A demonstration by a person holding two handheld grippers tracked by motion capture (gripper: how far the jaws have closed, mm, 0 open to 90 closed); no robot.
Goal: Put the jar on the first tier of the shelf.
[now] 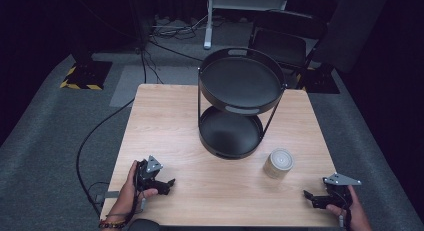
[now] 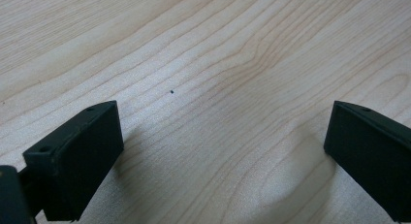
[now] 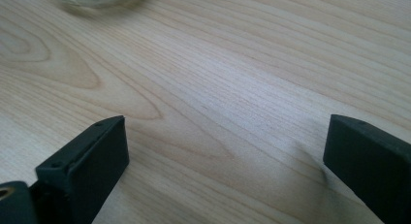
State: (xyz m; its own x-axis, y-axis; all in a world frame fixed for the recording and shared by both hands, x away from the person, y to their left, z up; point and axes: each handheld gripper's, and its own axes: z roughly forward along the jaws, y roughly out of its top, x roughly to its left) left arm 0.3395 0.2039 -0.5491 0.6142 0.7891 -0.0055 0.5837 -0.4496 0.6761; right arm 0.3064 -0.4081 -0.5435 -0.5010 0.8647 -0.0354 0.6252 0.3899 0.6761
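Left tongs (image 1: 167, 183): spread, empty, low over the surface (image 1: 165, 121).
Right tongs (image 1: 310, 196): spread, empty.
Risk: the jar (image 1: 278, 163), just beside the rack (image 1: 240, 103), could tip if nudged off-centre.

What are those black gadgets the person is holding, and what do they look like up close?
Two hand-held grippers. The left gripper and right gripper are black, each topped by a grey three-cornered plate. Each ends in two blocky black jaws with small screw holes. A black cable trails off the left one. A beaded bracelet circles the left wrist.
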